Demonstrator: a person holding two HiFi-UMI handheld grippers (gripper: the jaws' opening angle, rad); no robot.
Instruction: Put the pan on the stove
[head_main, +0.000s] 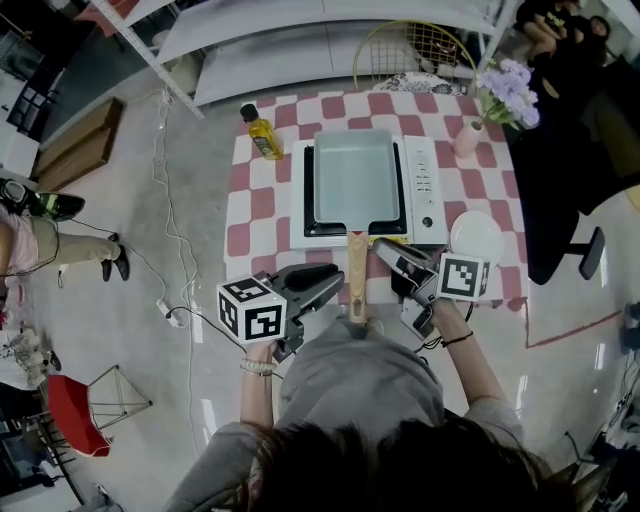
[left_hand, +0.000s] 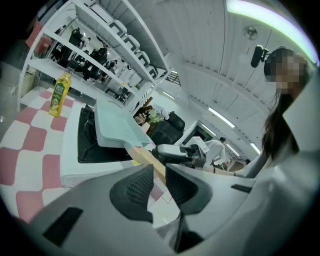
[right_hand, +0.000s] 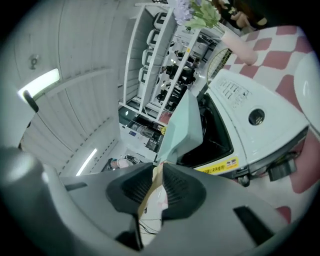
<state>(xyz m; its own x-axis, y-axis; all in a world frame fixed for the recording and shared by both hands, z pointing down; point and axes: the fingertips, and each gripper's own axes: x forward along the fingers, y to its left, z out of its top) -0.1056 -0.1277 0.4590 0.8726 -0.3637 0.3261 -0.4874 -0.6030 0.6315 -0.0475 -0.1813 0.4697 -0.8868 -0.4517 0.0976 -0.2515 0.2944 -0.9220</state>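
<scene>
**A:** Where is the pan?

**B:** The pale green pan (head_main: 354, 175) lies over the black top of the white stove (head_main: 425, 190), straight ahead of both sets of jaws. Its wooden handle (head_main: 356, 285) runs back from it and passes between them. I cannot tell whether the pan sits flat on the stove.

**A:** And the left gripper?

**B:** The left gripper (left_hand: 159, 176) has its jaws drawn close, a narrow gap apart, with the ribbed pads pressing the handle from either side. It holds the part farther from the pan.

**A:** The right one?

**B:** The right gripper (right_hand: 157, 182) is much the same, its jaws nearly together with the handle pinched edge-on between them. It grips nearer the pan, just behind the stove's front edge.

**A:** Anything else on the desk?

**B:** The red-and-white checked desk (head_main: 258, 205) carries a yellow bottle (head_main: 263, 133), well ahead and to the left of the left jaws. A white plate (head_main: 476, 236) lies just right of the right jaws. A pink vase (head_main: 467, 138) stands farther ahead on that side.
</scene>
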